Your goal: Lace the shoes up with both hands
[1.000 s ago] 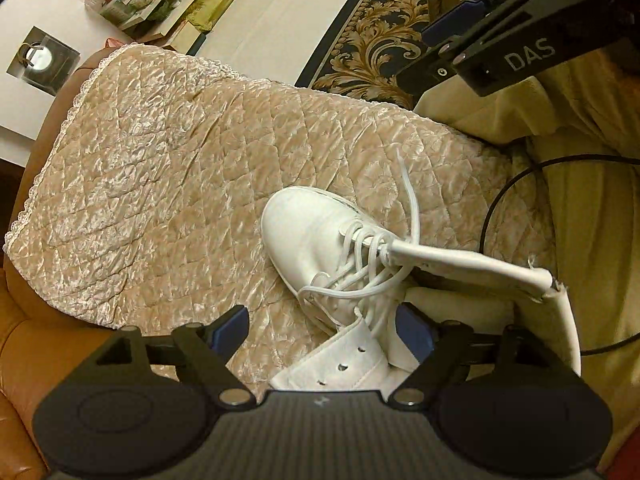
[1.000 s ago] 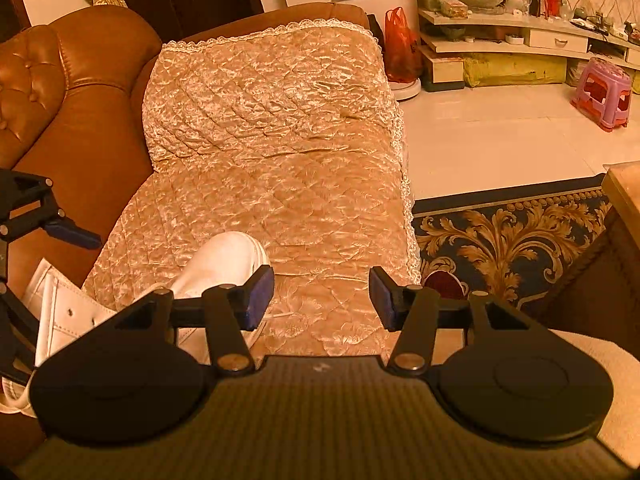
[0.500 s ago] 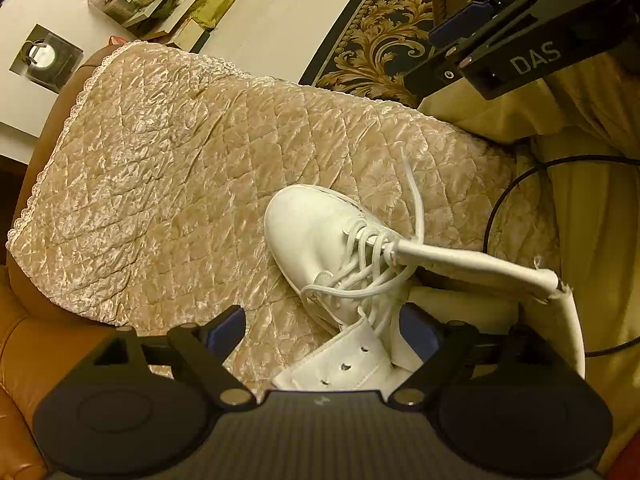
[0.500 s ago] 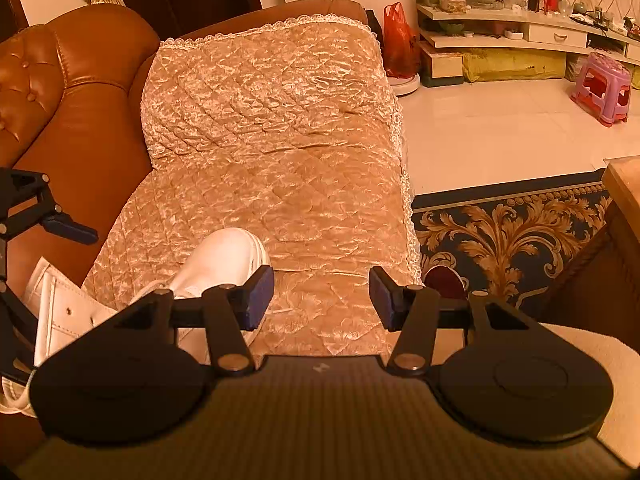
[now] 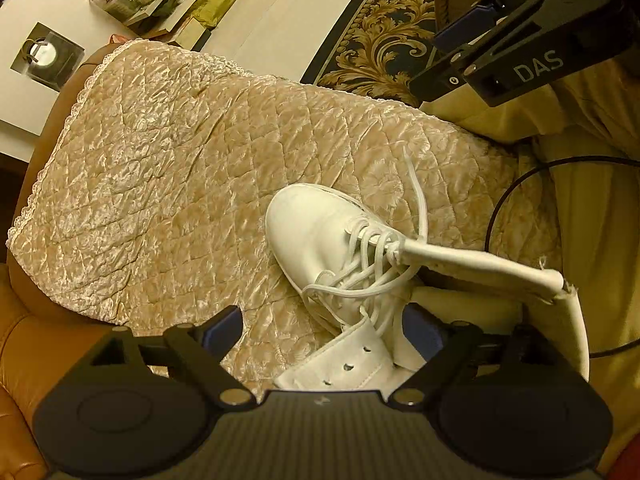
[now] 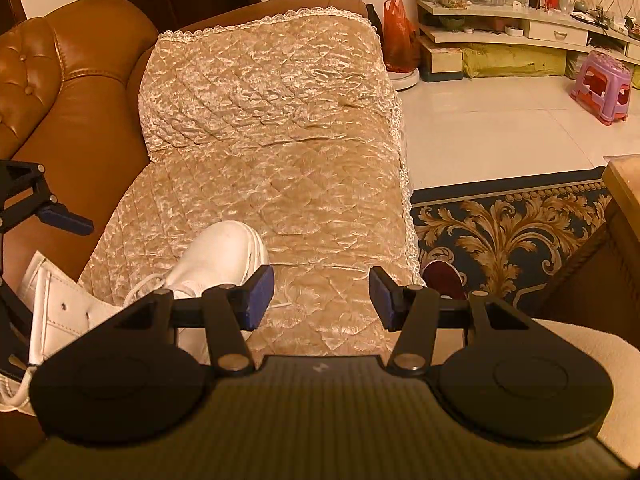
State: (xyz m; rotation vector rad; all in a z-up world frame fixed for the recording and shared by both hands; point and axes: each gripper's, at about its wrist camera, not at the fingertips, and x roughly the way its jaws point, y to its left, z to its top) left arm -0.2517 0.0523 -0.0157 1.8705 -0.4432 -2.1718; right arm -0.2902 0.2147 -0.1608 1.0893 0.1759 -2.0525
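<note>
A white high-top shoe (image 5: pixel 320 236) lies on a quilted beige cover (image 5: pixel 172 184) spread over a brown leather sofa (image 6: pixel 72 92), its toe pointing toward the far end of the seat and its upper flaps splayed open toward the camera. Its white laces (image 5: pixel 372 264) are threaded loosely through the lower eyelets, with one end trailing over the quilt beyond the shoe. The left gripper (image 5: pixel 322 330) hangs above the open flap; its jaws have just been opening and now stand wide, with the eyelet flap between them but apparently untouched, though the gripper body hides the nearest part. The right gripper (image 6: pixel 322 294) hovers over bare quilt just right of the shoe's toe, its blue pads (image 6: pixel 260 294) apart and holding nothing. A black cable (image 5: pixel 508 200) curves across the cushion beside the shoe. Beyond the sofa edge lie a dark patterned rug (image 6: pixel 508 232), pale floor tiles, a purple plastic stool (image 6: pixel 602 86) and a cluttered low shelf (image 6: pixel 520 28).
</note>
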